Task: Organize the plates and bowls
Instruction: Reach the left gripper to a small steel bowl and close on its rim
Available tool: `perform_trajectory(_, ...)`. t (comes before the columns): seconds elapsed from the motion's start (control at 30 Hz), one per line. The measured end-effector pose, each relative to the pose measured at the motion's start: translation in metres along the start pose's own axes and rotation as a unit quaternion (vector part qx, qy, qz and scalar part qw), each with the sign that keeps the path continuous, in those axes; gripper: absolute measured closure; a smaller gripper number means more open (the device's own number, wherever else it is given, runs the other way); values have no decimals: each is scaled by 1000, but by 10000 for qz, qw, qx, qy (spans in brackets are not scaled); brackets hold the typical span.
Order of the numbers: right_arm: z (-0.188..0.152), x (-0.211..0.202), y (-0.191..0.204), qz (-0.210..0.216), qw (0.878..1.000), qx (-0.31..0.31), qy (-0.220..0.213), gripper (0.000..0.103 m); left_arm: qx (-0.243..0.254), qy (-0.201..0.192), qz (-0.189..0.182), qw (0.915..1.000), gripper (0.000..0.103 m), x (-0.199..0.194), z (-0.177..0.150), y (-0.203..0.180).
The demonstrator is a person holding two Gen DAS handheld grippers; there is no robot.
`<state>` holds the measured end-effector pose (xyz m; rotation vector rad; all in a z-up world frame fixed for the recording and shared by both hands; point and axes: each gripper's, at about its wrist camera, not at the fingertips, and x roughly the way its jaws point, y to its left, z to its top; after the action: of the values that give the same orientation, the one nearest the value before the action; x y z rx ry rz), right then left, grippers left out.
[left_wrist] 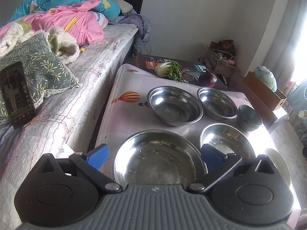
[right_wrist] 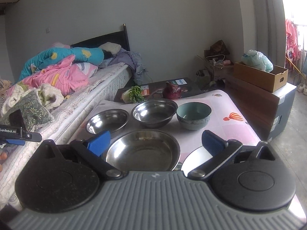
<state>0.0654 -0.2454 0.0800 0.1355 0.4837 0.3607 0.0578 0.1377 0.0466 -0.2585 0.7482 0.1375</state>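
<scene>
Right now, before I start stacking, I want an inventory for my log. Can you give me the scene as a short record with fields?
surface: table cloth with balloon print, beside a bed
steel bowls: four, upright, none stacked
largest bowl: nearest the left gripper
teal bowl: one, upright, right of the steel bowls
white plate: one, partly hidden behind the right gripper
far end: leafy green, red onion
left gripper: open, empty
right gripper: open, empty
</scene>
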Motion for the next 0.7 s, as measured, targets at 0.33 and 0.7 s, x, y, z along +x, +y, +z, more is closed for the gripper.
perform_trajectory(0.33, 57, 178, 8, 1270, 9788, 934, 1310, 21, -92, -173, 455, 9988, 3, 80, 70, 10)
perform_trajectory(0.7, 28, 327, 23, 1067, 9550, 1366, 2405, 68, -87, 543, 538, 9970, 31, 193, 109, 9)
